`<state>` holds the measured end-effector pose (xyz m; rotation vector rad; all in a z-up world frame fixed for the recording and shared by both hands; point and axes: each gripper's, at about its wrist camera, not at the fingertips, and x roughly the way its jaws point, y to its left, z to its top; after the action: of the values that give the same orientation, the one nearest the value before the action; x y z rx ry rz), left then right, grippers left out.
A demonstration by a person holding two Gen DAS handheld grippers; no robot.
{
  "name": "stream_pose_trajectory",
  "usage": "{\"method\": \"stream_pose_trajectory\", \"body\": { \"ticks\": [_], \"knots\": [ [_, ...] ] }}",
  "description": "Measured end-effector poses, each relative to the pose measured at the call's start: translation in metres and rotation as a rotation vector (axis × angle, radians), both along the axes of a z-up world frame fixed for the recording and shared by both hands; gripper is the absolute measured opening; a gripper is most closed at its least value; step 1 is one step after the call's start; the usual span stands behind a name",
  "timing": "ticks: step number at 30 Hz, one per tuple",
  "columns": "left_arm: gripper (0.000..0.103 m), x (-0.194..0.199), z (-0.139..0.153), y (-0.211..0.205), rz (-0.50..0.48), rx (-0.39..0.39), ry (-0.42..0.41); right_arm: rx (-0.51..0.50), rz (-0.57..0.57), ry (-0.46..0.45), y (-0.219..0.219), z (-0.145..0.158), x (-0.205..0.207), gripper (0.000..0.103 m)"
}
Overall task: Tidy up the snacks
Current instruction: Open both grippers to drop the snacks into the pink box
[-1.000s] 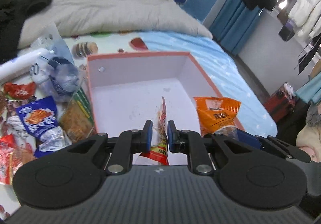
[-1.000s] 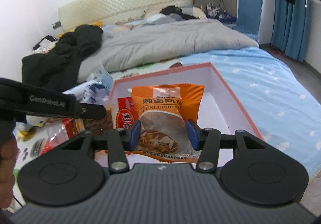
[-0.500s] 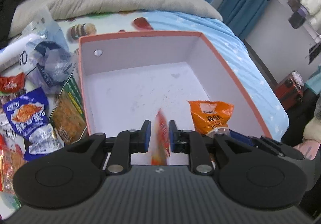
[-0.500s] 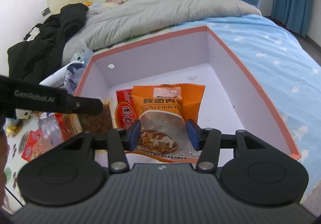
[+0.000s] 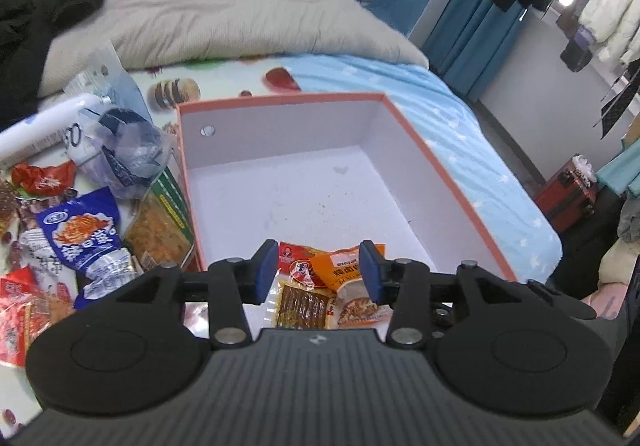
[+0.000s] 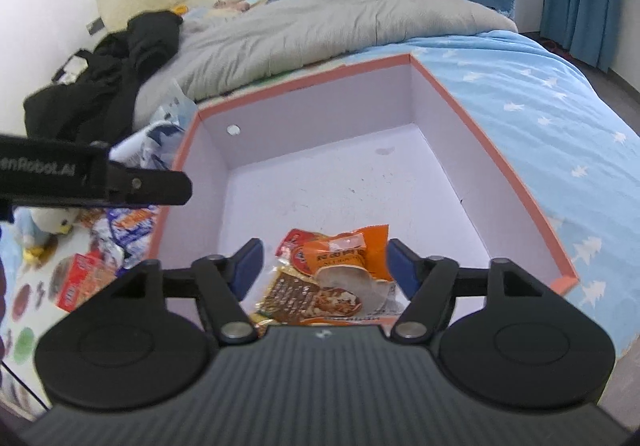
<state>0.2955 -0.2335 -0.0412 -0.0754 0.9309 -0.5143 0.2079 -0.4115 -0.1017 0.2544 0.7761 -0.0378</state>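
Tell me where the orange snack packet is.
The orange snack packet lies inside the box, at its near end, overlapping the red packet, in both wrist views.

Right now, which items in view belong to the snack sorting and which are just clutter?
Job items:
- box
- orange packet and red packet, lying in the box
- blue packet and loose packets beside the box

Clutter:
- grey duvet
- black clothes
- plush toy
- suitcase

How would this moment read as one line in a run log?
step: drop snacks in box | left gripper: jaws just opened, empty | right gripper: jaws just opened, empty | red packet, orange packet: lying in box
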Motion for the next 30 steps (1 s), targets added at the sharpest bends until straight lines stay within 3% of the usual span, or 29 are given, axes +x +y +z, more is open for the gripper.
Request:
{"method": "stream_pose_trajectory", "body": {
  "ticks": [3,13,22,30],
  "knots": [
    [0.050,-0.021,0.016,0.013,0.000,-0.014,-0.026,0.023,-0.038,-0.030,0.000,0.012,-0.016,0.096],
    [0.050,-0.106,0.056,0.060,0.018,-0.049,-0.111,0.004,-0.035,-0.124,0.032,0.053,-0.080,0.096],
    [0.050,-0.178,0.070,0.107,0.053,-0.059,-0.151,0.003,0.008,-0.201,0.071,0.072,-0.133,0.096],
    [0.050,-0.219,0.062,0.138,0.094,-0.050,-0.170,0.008,0.062,-0.212,0.098,0.070,-0.171,0.096]
  ]
}}
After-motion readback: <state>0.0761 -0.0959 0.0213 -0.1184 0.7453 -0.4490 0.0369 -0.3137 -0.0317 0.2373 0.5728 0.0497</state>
